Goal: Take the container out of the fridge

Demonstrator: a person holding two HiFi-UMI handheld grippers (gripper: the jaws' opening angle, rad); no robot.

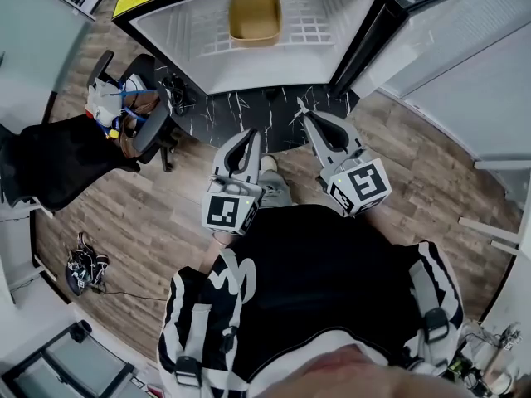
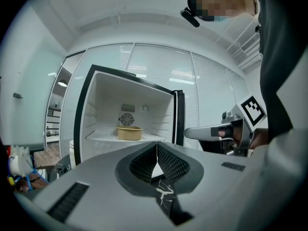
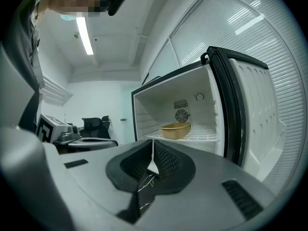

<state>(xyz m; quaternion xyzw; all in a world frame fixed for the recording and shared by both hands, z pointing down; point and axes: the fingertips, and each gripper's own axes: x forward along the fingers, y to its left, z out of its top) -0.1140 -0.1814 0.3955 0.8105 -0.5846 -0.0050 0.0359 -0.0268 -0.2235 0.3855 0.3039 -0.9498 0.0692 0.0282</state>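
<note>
A tan container [image 1: 255,17] sits on the white wire shelf [image 1: 319,25] of the open fridge, whose door [image 1: 423,15] is swung out to the right. In the left gripper view the container [image 2: 129,133] stands ahead beneath a round fan, and the right gripper view shows the same container [image 3: 175,130] on its shelf. My left gripper [image 1: 247,139] is shut and empty, well short of the fridge. Beside it my right gripper [image 1: 304,111] is also shut, holding nothing, pointing at the fridge opening. Both point level.
A black office chair [image 1: 133,114] with bags and cables stands left of the fridge. A dark marbled mat [image 1: 241,118] lies on the wooden floor in front of it. Shoes [image 1: 83,268] lie at the lower left. White slatted blinds [image 3: 269,47] run along the right.
</note>
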